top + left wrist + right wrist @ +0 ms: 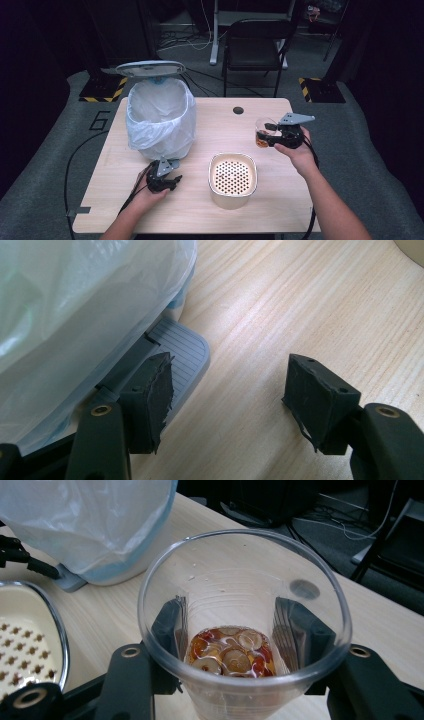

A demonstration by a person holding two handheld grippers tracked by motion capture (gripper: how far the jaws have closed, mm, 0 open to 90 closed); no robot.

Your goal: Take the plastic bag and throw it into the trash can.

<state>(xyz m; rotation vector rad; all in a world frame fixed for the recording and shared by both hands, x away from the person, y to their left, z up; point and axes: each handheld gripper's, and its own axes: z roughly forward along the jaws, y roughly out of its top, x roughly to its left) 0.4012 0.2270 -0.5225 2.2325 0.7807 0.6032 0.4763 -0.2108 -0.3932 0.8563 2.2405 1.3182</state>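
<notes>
On pale wood table [200, 215], dark room, lined bin [160, 117].

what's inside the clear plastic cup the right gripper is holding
At the bottom of the clear plastic cup, held by the right gripper, sit round slices in reddish-amber liquid. What lies beneath the top slices is covered.

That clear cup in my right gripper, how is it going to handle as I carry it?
The cup looks thin clear plastic, so it probably flexes if the right hand-held gripper squeezes harder. Amber liquid with slices sits at the bottom, so it is likely light but could slosh or spill if tilted. Smooth tapered walls may slip downward.
</notes>
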